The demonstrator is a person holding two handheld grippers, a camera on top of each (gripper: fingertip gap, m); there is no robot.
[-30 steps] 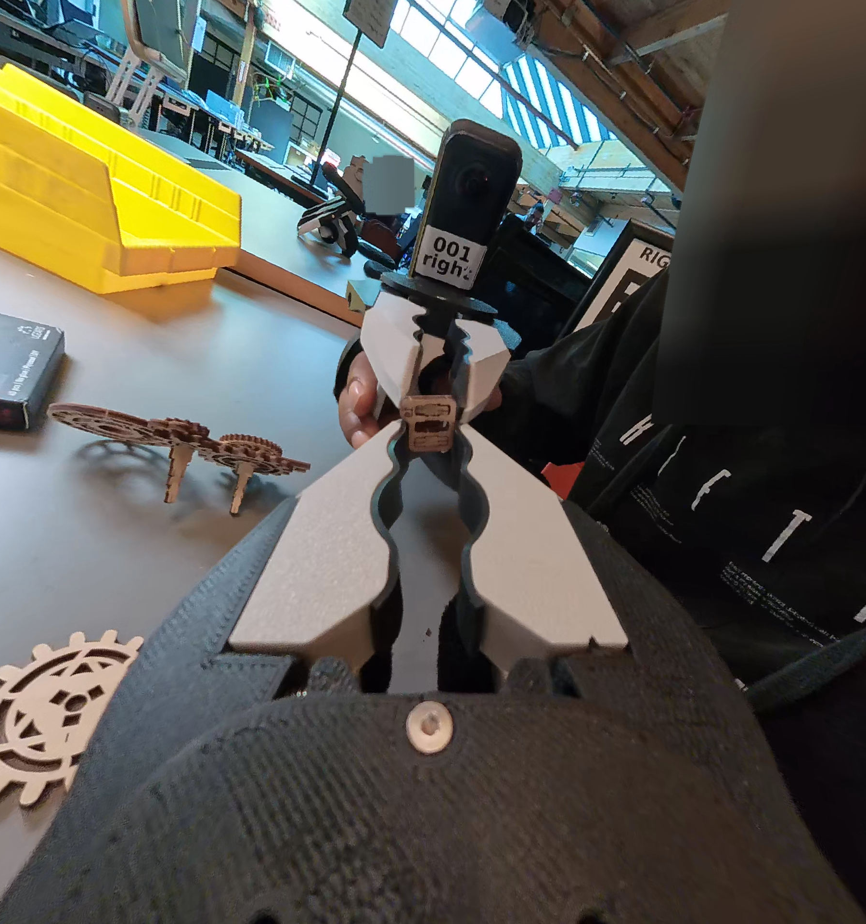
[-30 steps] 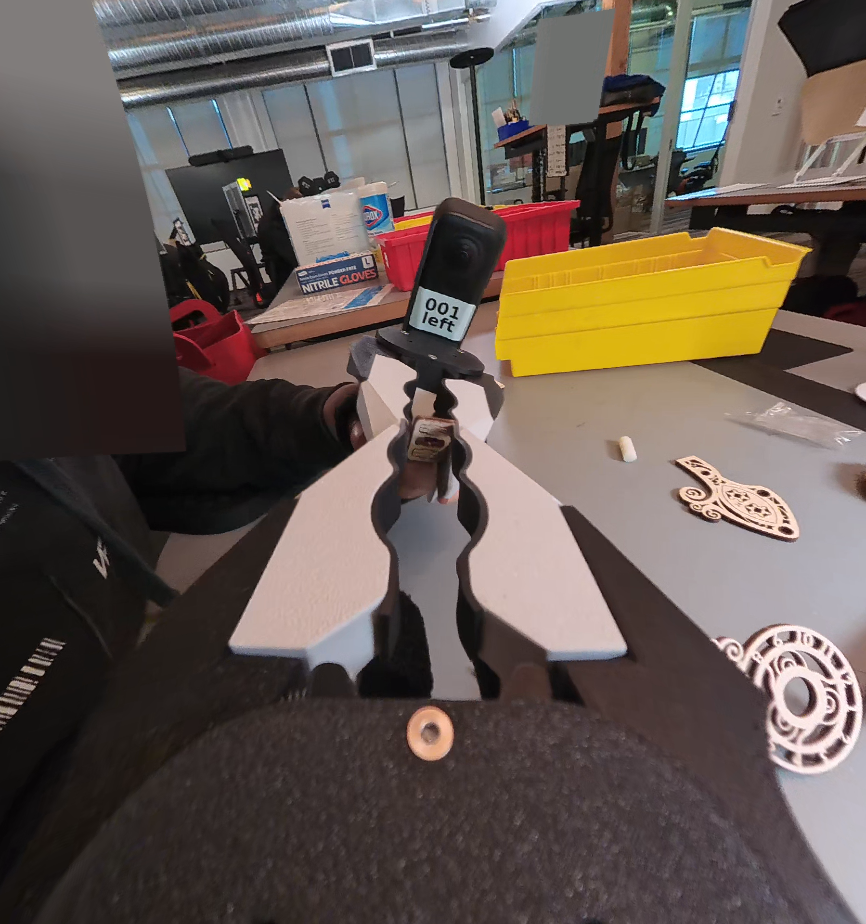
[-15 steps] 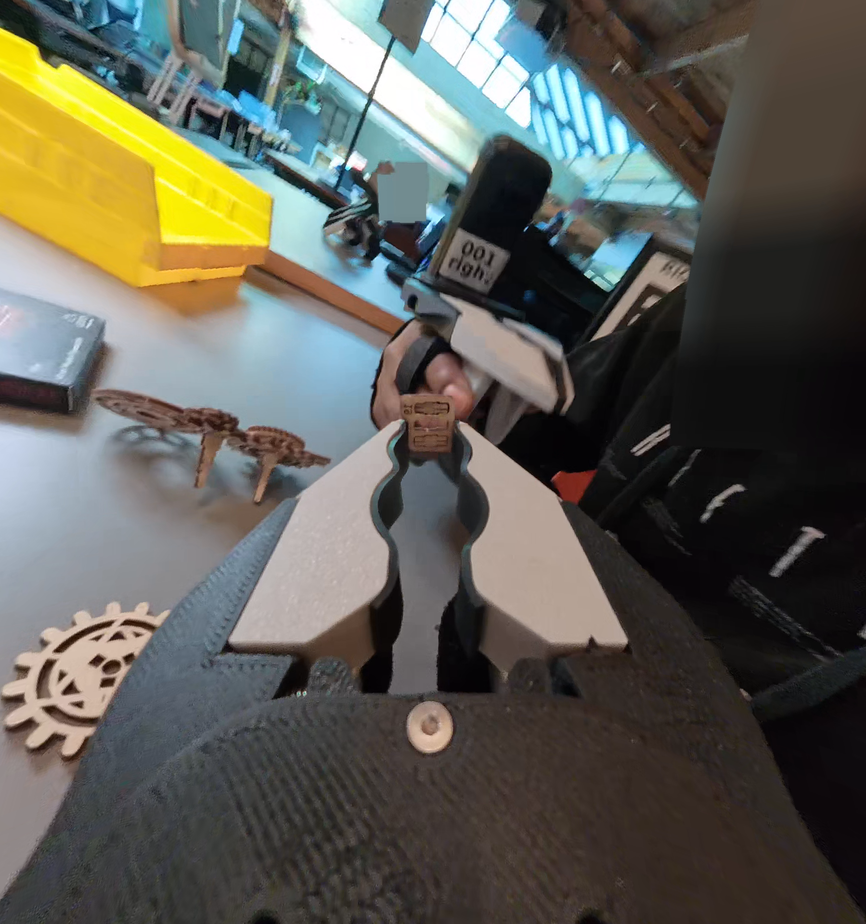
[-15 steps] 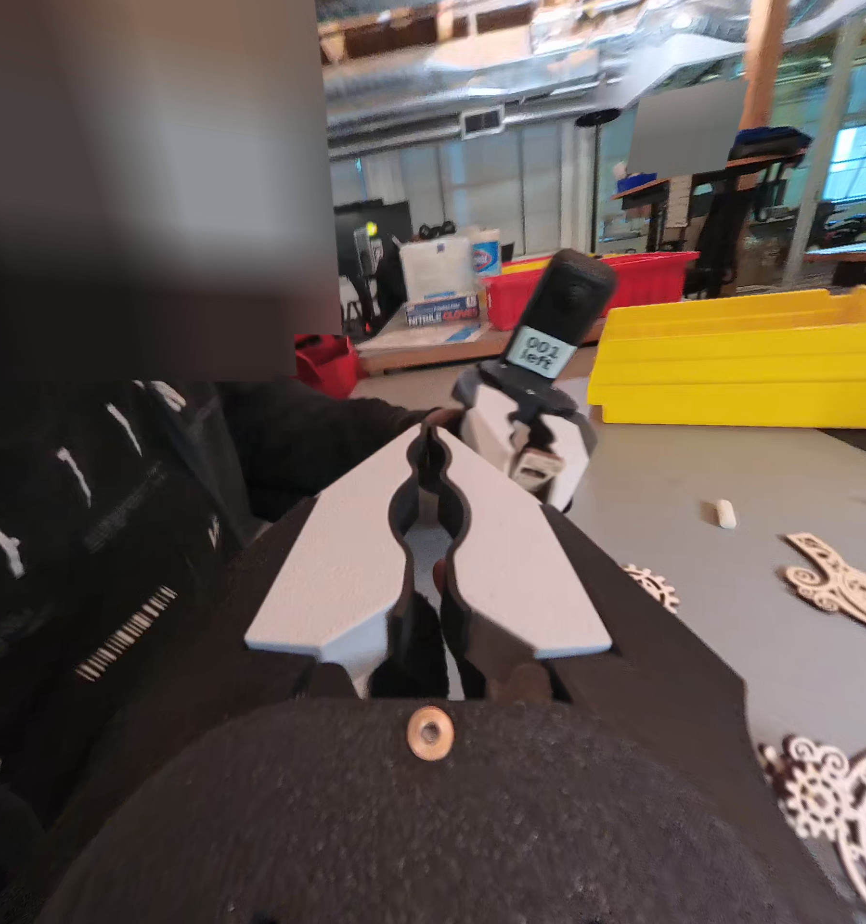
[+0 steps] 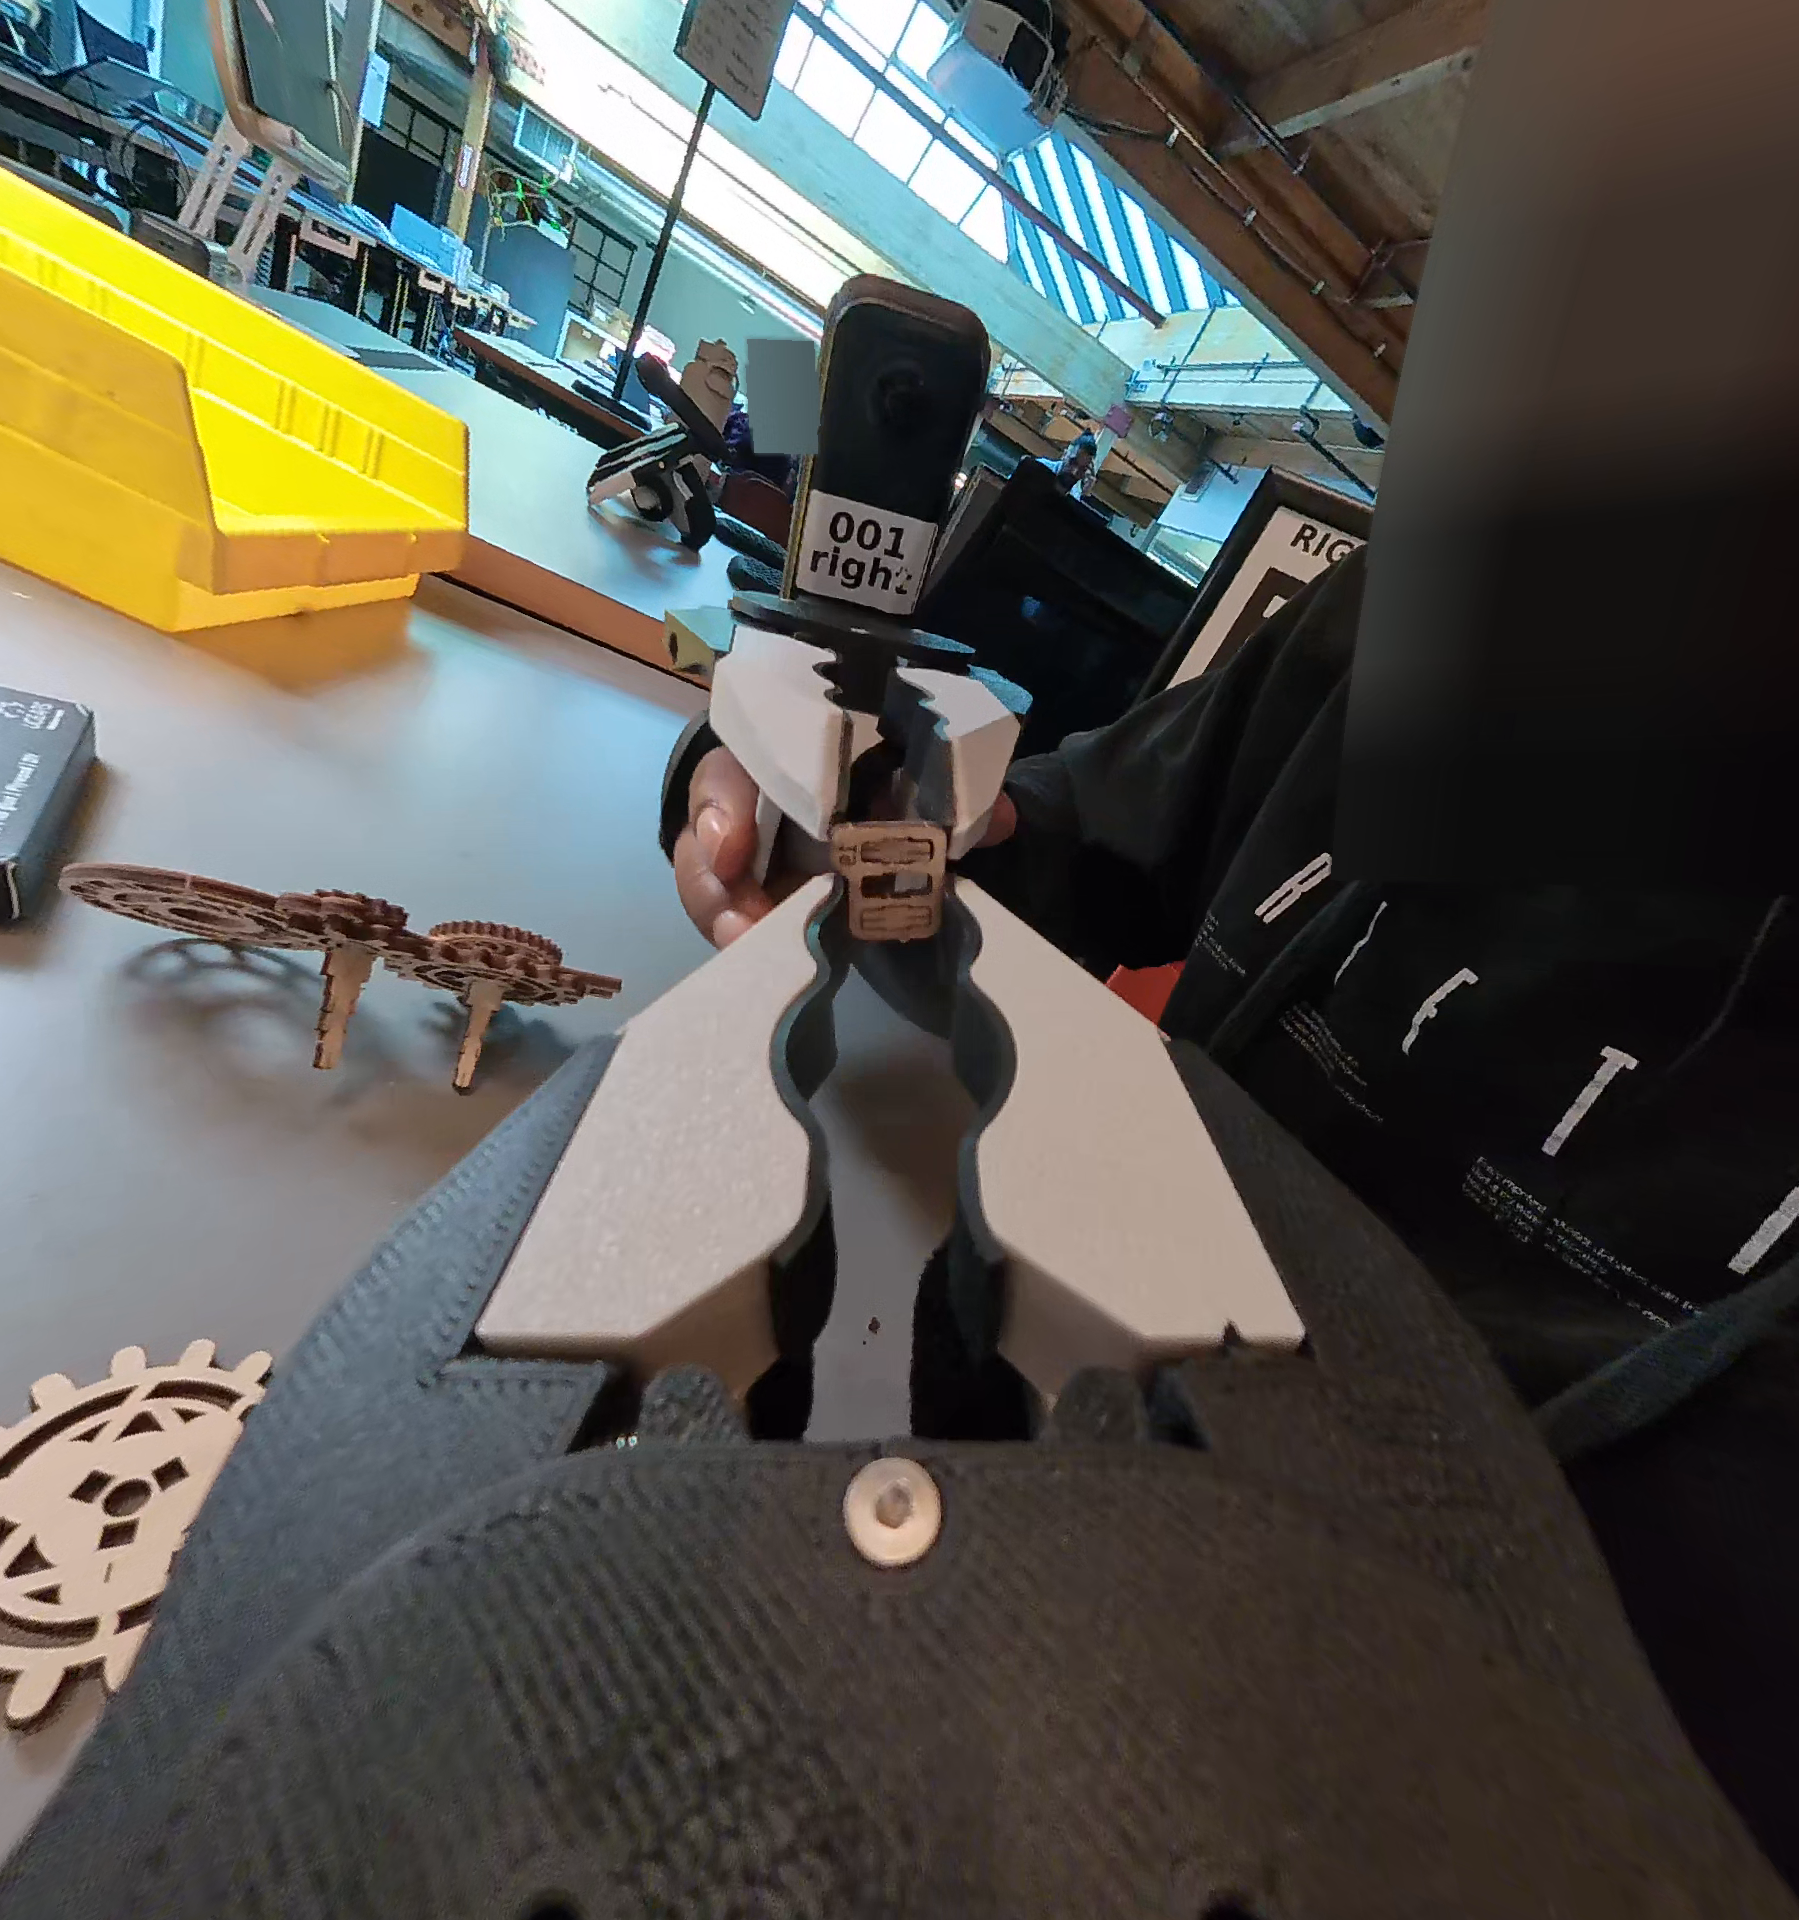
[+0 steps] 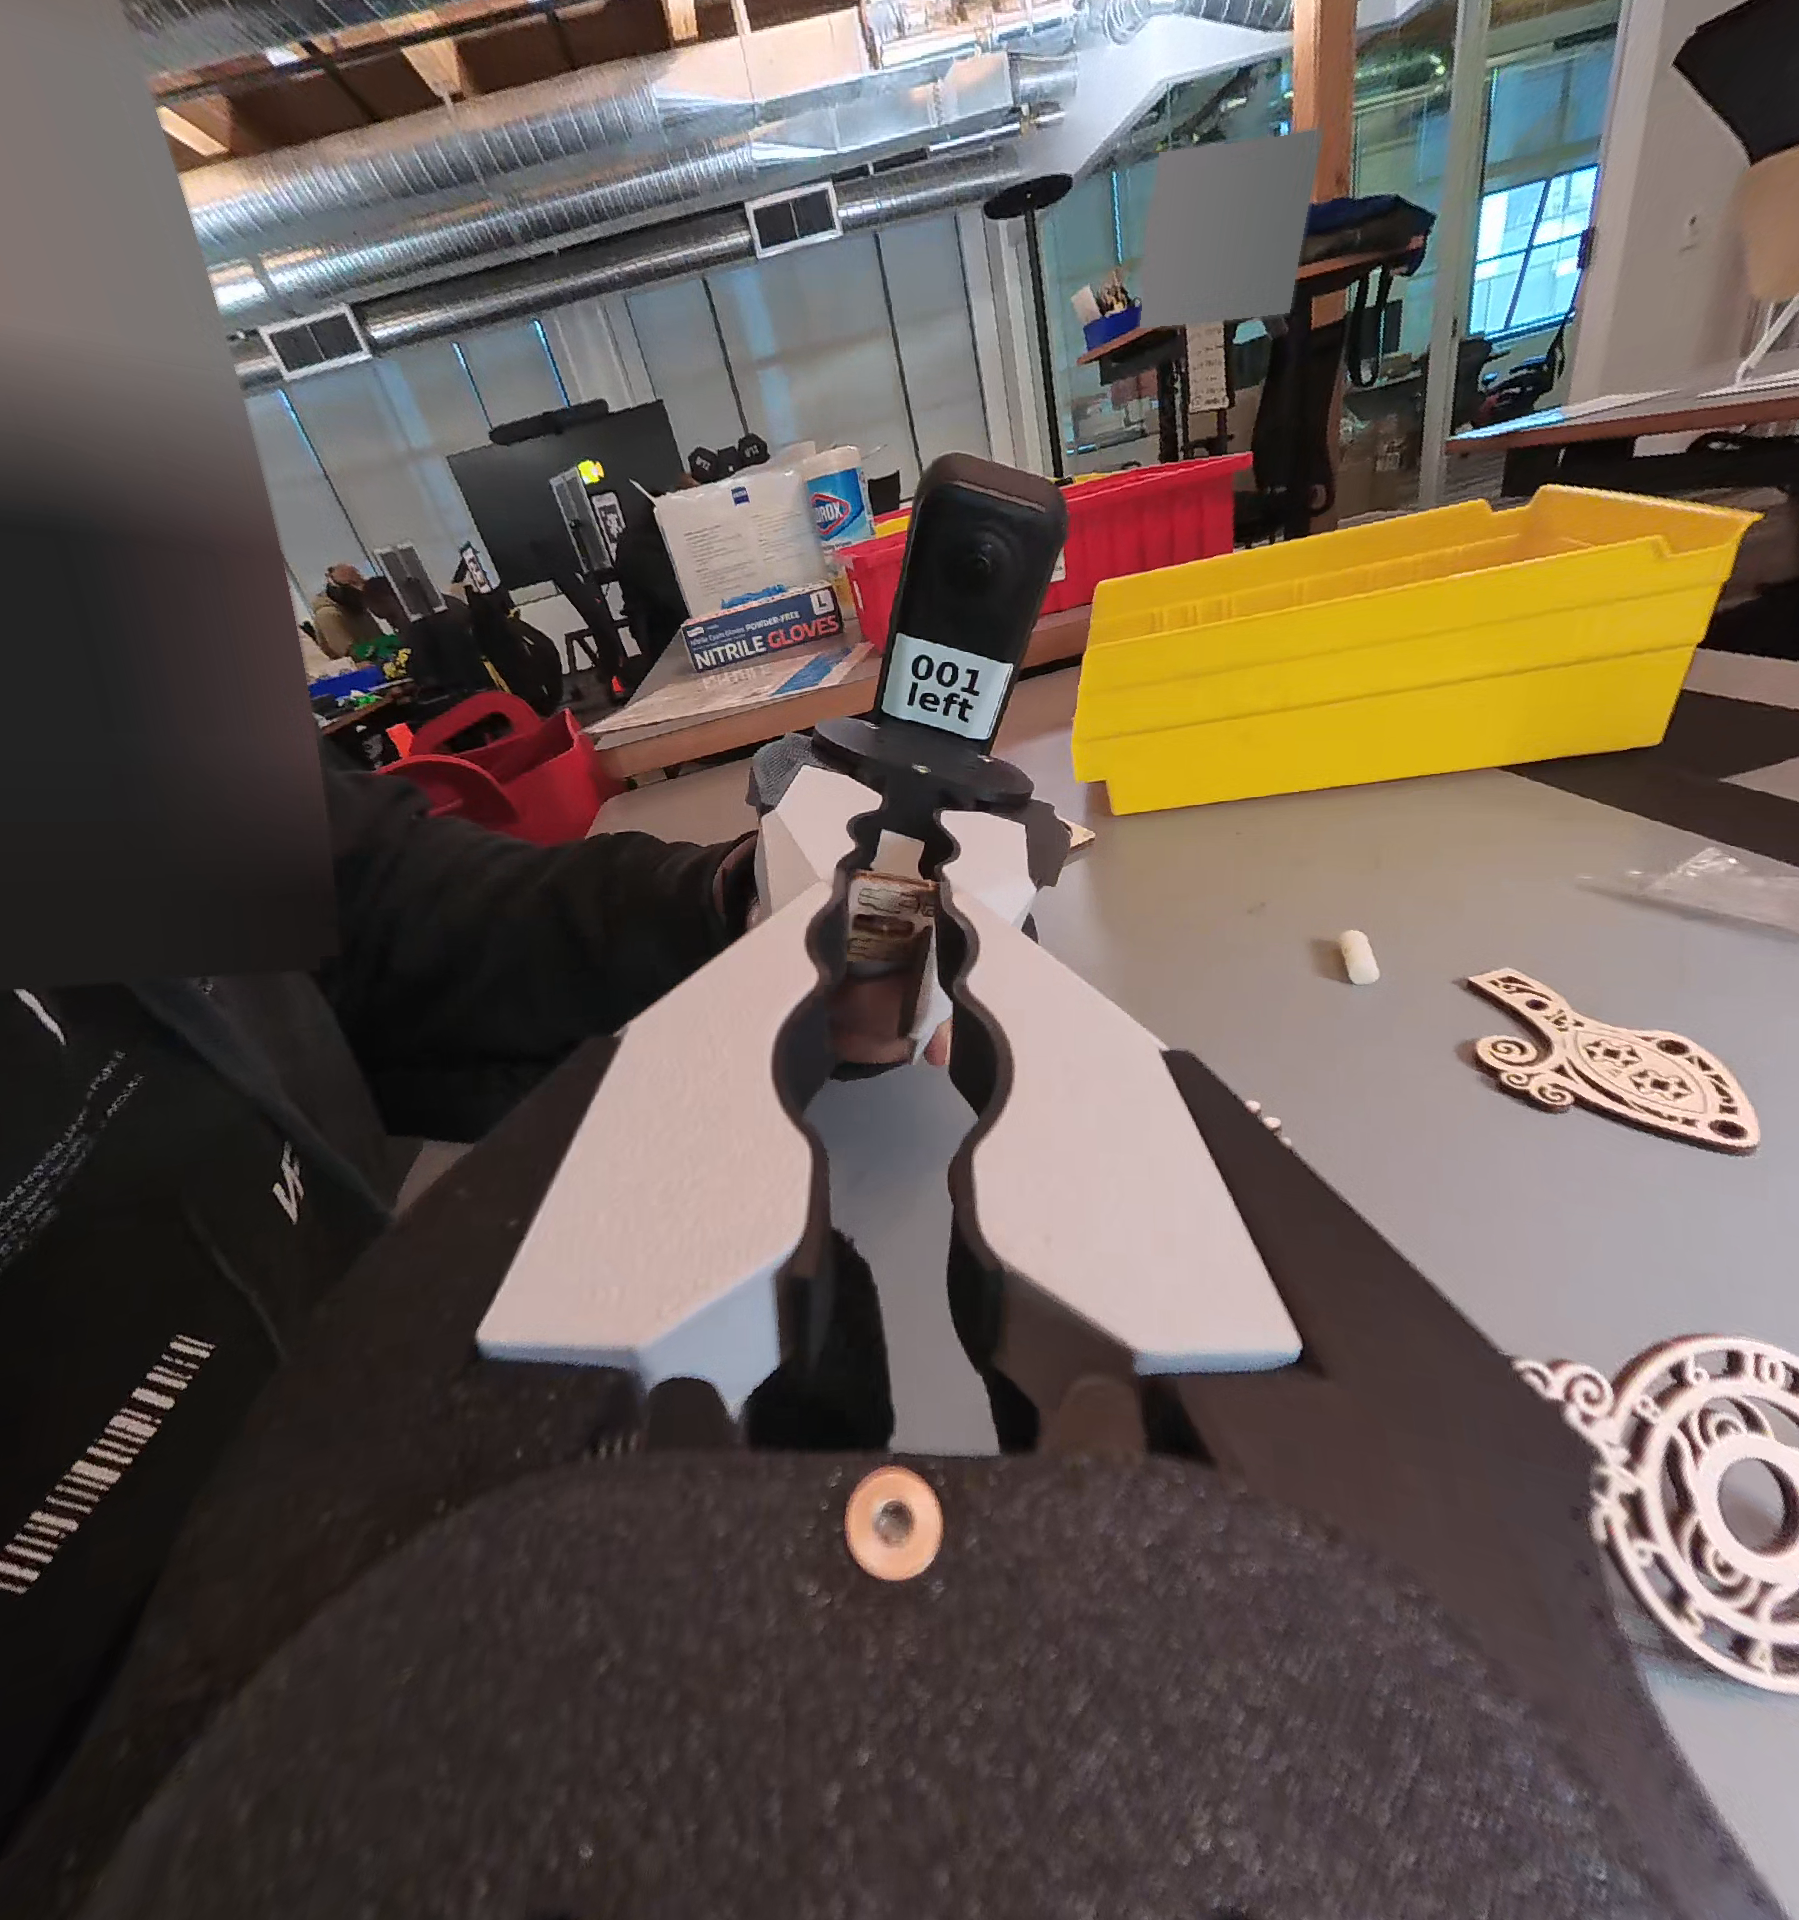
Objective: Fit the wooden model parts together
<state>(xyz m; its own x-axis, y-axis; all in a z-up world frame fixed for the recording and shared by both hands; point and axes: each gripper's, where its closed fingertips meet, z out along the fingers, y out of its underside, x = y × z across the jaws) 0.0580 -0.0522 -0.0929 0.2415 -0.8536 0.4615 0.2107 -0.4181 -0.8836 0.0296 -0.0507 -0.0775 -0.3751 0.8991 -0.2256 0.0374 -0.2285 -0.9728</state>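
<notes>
Wooden slotted connector (image 5: pixel 890 883) sits pinched at the tips of the left gripper (image 5: pixel 890 914), raised above the bench (image 5: pixel 251 1195) so its slots face the right gripper (image 6: pixel 890 940). That gripper apparently pinches the same piece; overlap hides the actual contact.

Yellow bins (image 6: pixel 1394 665) stacked at the far edge of the grey surface (image 6: pixel 1394 862). Red bin (image 6: pixel 1144 530) behind them. Glove box (image 6: pixel 760 639) on a farther table. Dark box (image 5: pixel 1 790) lying flat on the surface. Small white cylinder (image 6: pixel 1357 956) lying loose.
</notes>
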